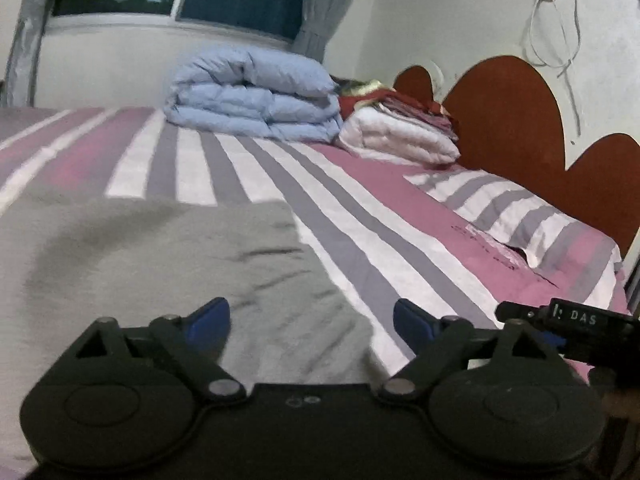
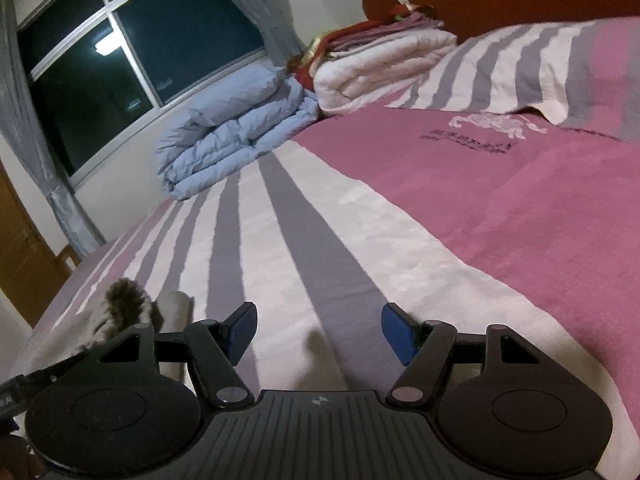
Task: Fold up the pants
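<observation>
Striped bedding on the bed (image 1: 360,208) carries the grey pants (image 1: 160,264), which lie directly under and ahead of your left claw (image 1: 311,320), wide and empty, while your right claw (image 2: 319,330), also wide and empty, hovers beside them over bare sheet.

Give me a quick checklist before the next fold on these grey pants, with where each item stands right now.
1. Left gripper open, nothing between its fingers: ok.
2. Right gripper open and empty: ok.
3. Grey pants lying on the striped bed cover: ok.
4. Pants smooth: not ok, creases near the left gripper.
5. Whole garment in view, fold edges aligned: cannot tell.
6. Blue duvet clear of the pants: ok.
</observation>
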